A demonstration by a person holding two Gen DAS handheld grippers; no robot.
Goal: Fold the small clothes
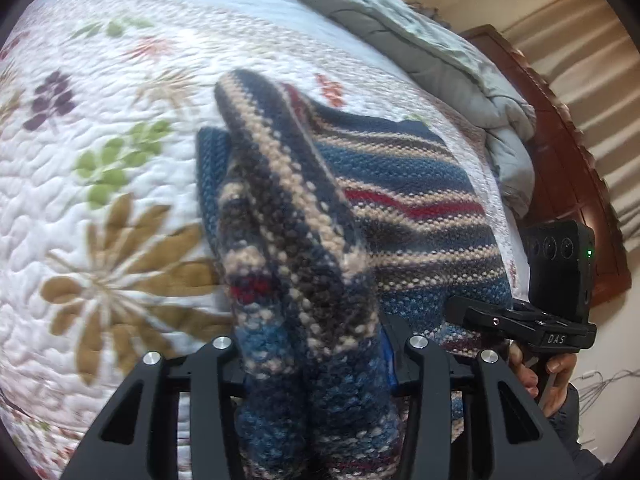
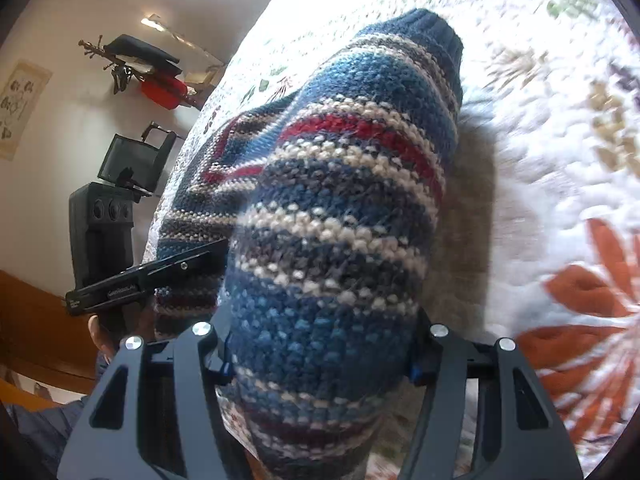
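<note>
- Gripping a bunched part of the striped knit sweater, the left gripper has its fingers narrowed on the wool, which fills the gap between them and rises off the bed.
- Nearest in the right wrist view, the right gripper likewise has its fingers closed in on a thick sleeve of the same sweater; the navy cuff points away up the bed.
- Just beyond the fingers, the body of the sweater lies spread on the floral quilt, its stripes running across.
- Judging by this, the fold is in an early stage: both ends look lifted, nothing is laid over yet, and the body remains flat and unfolded.
- What is left appears to be bringing the held parts over the body, then folding it smaller.
- Farther off, a grey duvet is heaped at the bed's edge, against a dark wooden headboard.
</note>
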